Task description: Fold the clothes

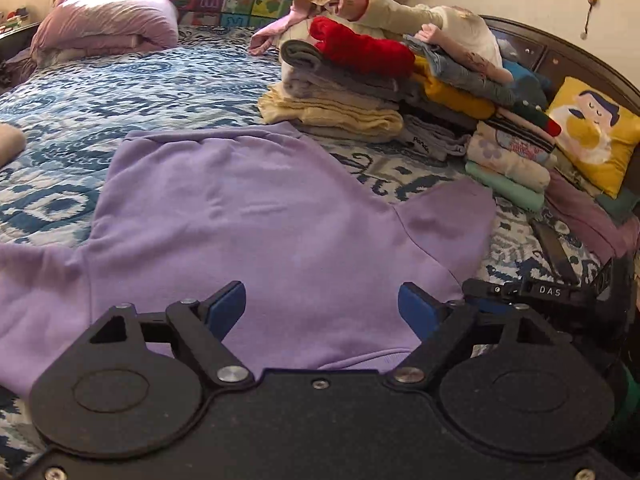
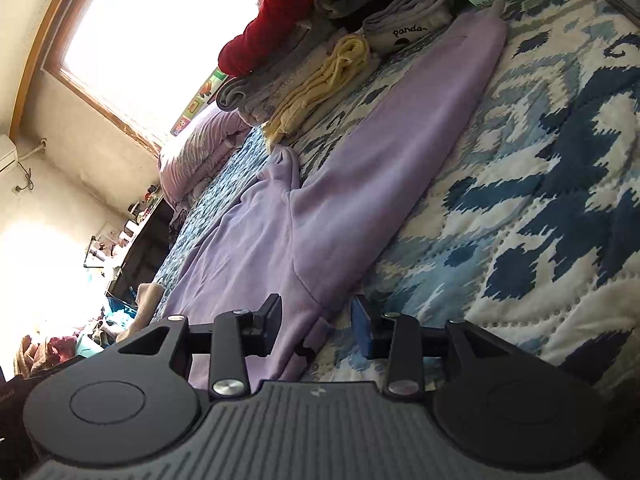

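A lilac sweatshirt (image 1: 248, 216) lies spread flat on the blue-and-white quilt (image 1: 80, 92), its sleeves out to both sides. My left gripper (image 1: 322, 312) is open and hovers just above the garment's near edge, holding nothing. In the right wrist view the same sweatshirt (image 2: 360, 168) runs away along its right sleeve. My right gripper (image 2: 316, 328) is open, low at the sweatshirt's near right edge, with the cloth edge between the spread fingers but not clamped. The right gripper also shows at the right edge of the left wrist view (image 1: 552, 292).
Piles of folded clothes (image 1: 360, 92) stand on the bed behind the sweatshirt, with a red garment (image 1: 360, 48) on top. A yellow cushion (image 1: 596, 136) leans on the dark headboard at right. A pink duvet (image 1: 108, 24) lies far left. A window (image 2: 160, 32) is beyond the bed.
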### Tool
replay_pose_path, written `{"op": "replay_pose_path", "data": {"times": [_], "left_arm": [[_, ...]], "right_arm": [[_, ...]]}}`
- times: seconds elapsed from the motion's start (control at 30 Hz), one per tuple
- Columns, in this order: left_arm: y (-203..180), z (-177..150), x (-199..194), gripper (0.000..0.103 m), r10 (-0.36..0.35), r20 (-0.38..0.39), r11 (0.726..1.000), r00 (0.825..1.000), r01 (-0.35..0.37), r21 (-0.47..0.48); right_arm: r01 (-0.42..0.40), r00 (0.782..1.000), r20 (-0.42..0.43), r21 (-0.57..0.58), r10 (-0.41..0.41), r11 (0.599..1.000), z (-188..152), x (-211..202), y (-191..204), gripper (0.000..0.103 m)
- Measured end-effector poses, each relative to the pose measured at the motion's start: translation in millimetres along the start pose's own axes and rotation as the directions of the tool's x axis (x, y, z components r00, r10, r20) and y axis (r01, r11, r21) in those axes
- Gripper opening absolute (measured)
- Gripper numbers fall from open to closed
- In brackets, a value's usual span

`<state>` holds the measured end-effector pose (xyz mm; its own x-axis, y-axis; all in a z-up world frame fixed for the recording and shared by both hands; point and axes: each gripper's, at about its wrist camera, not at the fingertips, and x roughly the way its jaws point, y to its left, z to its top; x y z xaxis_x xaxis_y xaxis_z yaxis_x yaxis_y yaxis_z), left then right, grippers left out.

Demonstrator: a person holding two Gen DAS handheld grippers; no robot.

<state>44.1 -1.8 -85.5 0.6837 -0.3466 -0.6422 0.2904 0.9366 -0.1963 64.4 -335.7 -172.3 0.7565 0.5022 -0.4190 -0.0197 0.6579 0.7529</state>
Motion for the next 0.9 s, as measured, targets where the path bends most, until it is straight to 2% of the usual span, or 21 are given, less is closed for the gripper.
{"op": "replay_pose_path", "data": {"times": [0.1,0.2,0.23,0.3,0.33,0.43,0.47,0.63,0.77,0.9], "left_arm": [[-20.6,-18.2,56.2,0.078,0.007,-0.160,0.999,0.987,0.000,0.048],[-36.8,-15.8,69.2,0.075,0.058,-0.196,0.986,0.979,-0.025,0.165],[-36.7,-7.3,67.0,0.070,0.045,-0.183,0.987,0.982,-0.015,0.162],[-32.0,15.5,58.7,0.067,-0.007,-0.139,0.993,0.990,0.024,0.119],[-31.2,29.6,59.6,0.063,-0.006,-0.112,0.993,0.994,0.019,0.116],[-31.1,78.6,78.8,0.039,0.044,-0.042,0.992,0.998,-0.039,0.118],[-30.4,93.2,88.2,0.034,0.059,-0.029,0.992,0.998,-0.056,0.115],[-35.8,161.3,146.6,0.031,0.065,-0.019,0.987,0.998,-0.062,0.147],[-31.1,195.4,205.3,0.031,0.100,-0.101,0.984,0.990,-0.083,0.159],[-21.8,208.5,257.0,0.031,0.146,-0.179,0.983,0.973,-0.122,0.140]], "right_arm": [[-0.006,1.000,0.001,0.017,0.006,1.000,2.9,2.0,-5.8,0.039],[-0.009,1.000,-0.002,0.010,0.009,1.000,5.0,4.5,-8.6,0.039],[-0.011,1.000,-0.005,0.001,0.011,1.000,5.7,5.7,-8.4,0.039],[-0.014,1.000,-0.012,-0.015,0.014,1.000,6.8,7.7,-7.5,0.039],[-0.017,1.000,-0.017,-0.021,0.016,1.000,7.4,8.8,-7.0,0.039],[-0.024,0.999,-0.025,-0.028,0.023,0.999,10.1,13.3,-5.6,0.039],[-0.024,0.999,-0.025,-0.027,0.023,0.999,11.1,14.9,-5.4,0.039],[-0.030,0.999,-0.023,-0.023,0.029,0.999,14.1,20.5,-5.0,0.039],[-0.045,0.999,-0.026,-0.020,0.044,0.999,17.6,24.0,-6.6,0.039],[-0.055,0.998,-0.025,-0.008,0.055,0.998,20.1,27.3,-7.9,0.039]]}}
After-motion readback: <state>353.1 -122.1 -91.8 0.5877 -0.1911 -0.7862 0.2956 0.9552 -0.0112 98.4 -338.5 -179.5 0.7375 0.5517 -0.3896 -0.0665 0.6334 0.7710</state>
